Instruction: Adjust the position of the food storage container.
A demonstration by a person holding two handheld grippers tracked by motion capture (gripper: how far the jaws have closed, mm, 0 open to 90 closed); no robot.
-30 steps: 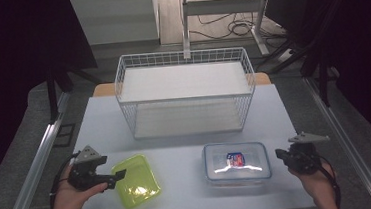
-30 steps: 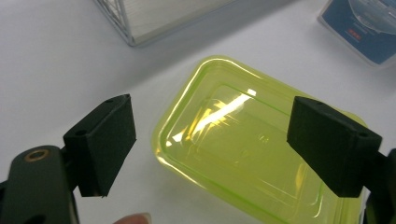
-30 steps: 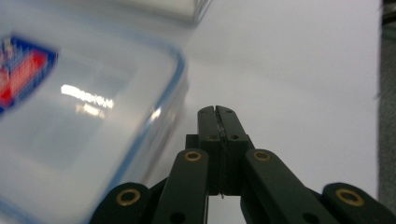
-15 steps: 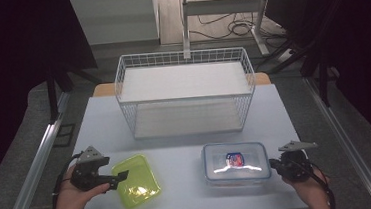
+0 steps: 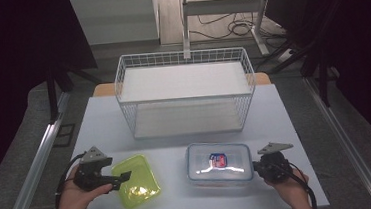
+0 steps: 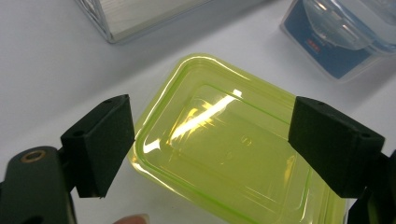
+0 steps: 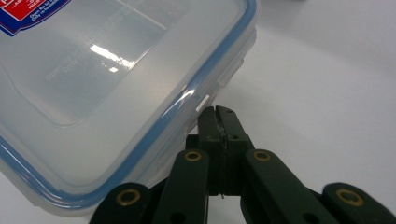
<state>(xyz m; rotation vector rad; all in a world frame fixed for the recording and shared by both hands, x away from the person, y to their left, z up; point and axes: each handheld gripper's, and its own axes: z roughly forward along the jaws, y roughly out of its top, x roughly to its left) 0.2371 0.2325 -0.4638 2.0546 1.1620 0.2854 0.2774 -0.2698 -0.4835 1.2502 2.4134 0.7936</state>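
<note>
A yellow-green plastic container [image 5: 135, 180] [image 6: 233, 149] lies on the white table at the front left. My left gripper [image 5: 122, 178] [image 6: 210, 144] stands open at its left edge, the jaws spread wide above its near end without touching it. At the front right sits a clear lidded box with a blue seal and a red-and-blue label [image 5: 219, 164] [image 7: 93, 70]. My right gripper [image 5: 255, 168] [image 7: 219, 114] is shut with nothing between its jaws, its tips right at the box's right side, under the lid's latch.
A white wire basket [image 5: 185, 92] stands at the middle back of the table [image 5: 279, 112]. Beyond the table are a dark floor, cables and a metal stand. A person's hands hold both grippers at the front edge.
My right gripper has moved left and down, from beside the clear box to its right side. The left gripper has stayed in place by the green container.
</note>
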